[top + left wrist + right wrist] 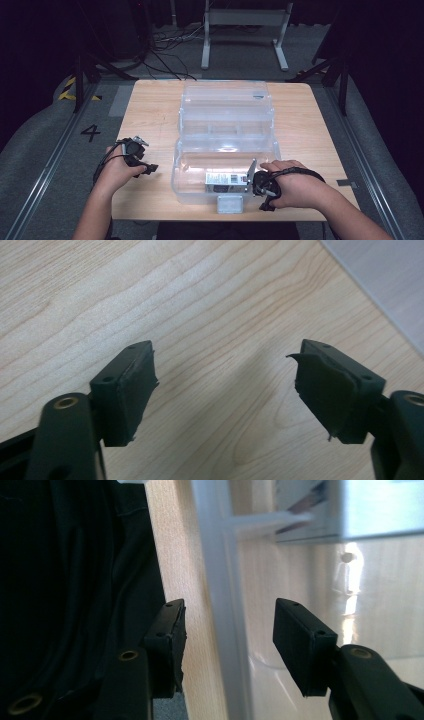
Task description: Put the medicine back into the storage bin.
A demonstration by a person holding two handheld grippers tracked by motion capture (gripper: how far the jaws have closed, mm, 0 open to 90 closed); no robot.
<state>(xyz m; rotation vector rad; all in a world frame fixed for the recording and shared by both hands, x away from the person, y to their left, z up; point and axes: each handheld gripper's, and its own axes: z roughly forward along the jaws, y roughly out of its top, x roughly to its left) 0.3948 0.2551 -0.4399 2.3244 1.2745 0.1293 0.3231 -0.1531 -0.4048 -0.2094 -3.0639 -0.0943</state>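
A clear plastic storage box (176, 172) stands open in the middle of the wooden table (150, 105), its lid tiers folded back. A small white-labelled carton (220, 178) lies in its front compartment. My right gripper (256, 186) is at the box's front right corner. In the right gripper view it (230, 635) is open and straddles the clear front wall (227, 580), one jaw outside and one inside, with a gap on both sides. My left gripper (147, 169) rests left of the box, open (225, 385) over bare wood with nothing between its jaws.
The box's white latch (230, 204) hangs over the table's front edge. Bare wood lies to the left and right of the box. Beyond the table are a white metal frame (245, 20) and floor cables (167, 42). Dark clothing (75, 580) shows past the table edge.
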